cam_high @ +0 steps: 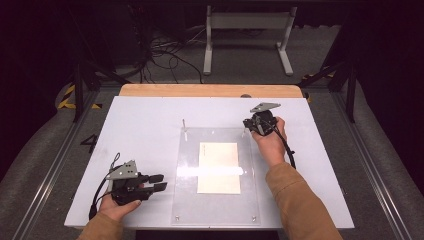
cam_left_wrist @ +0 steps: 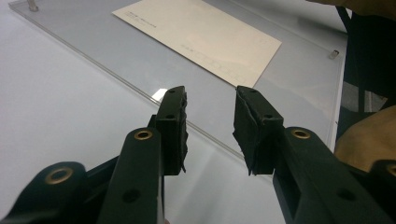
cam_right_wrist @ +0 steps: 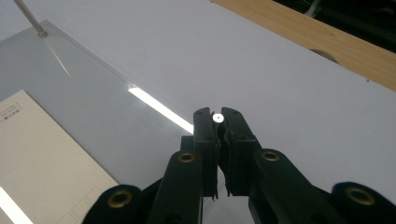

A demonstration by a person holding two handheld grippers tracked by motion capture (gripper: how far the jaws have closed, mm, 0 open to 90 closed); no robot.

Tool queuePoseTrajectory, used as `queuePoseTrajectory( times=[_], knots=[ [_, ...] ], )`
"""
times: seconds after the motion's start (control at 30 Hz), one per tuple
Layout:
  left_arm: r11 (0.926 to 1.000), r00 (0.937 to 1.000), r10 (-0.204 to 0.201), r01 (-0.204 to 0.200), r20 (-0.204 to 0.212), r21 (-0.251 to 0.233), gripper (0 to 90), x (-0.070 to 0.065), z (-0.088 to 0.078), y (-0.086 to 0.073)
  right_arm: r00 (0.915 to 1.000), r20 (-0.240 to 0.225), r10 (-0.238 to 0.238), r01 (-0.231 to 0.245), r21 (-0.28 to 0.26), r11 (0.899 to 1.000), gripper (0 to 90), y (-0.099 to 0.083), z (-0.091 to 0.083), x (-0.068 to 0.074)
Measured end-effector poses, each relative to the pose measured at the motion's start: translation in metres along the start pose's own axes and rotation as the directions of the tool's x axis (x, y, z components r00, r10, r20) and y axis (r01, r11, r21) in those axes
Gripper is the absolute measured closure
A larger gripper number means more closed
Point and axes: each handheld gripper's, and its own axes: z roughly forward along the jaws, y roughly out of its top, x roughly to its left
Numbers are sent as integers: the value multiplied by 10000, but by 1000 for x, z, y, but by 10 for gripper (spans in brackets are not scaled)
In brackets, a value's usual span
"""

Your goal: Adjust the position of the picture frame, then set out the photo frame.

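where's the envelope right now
In the high view the envelope lies flat at the table's middle, under the clear acrylic sheet, between the two hands.

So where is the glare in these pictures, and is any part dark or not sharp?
High view: a bright glare band crosses the clear sheet over the envelope; the room behind the table is very dark. Right gripper view: a glare streak lies along the sheet's edge, next to the right claw. Left gripper view: even soft light, a small glint on the sheet edge; the near parts of the left claw look soft.
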Motion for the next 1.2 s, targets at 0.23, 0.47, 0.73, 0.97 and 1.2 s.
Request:
queuePoseTrajectory(
  times=[0.23, 0.47, 0.73, 0.97, 1.2],
  knots=[
    [10000, 9998, 22, -21, -204, 63, 599, 1, 4, 2, 9993, -298, 218, -245, -945, 9952, 665, 0, -14, 0],
    [9997, 9998, 168, -169, -83, -176, 578, -3, 3, 5, 9972, -711, -244, 88, -2116, 9773, 565, -4, -25, -9],
    [9983, 9994, 158, -175, -317, -562, 554, -5, 1, 5, 9931, -1131, -324, 78, -2113, 9774, 591, -14, -13, -15],
    [9975, 9957, -100, 35, -923, -707, 543, -4, -1, 3, 9936, -853, -740, 573, -1840, 9813, 760, -13, -3, -8],
    [9981, 9933, -27, -44, -1154, -612, 545, -3, 1, 2, 9998, -149, 154, -175, -1497, 9886, 855, -10, -3, -3]
  ],
)
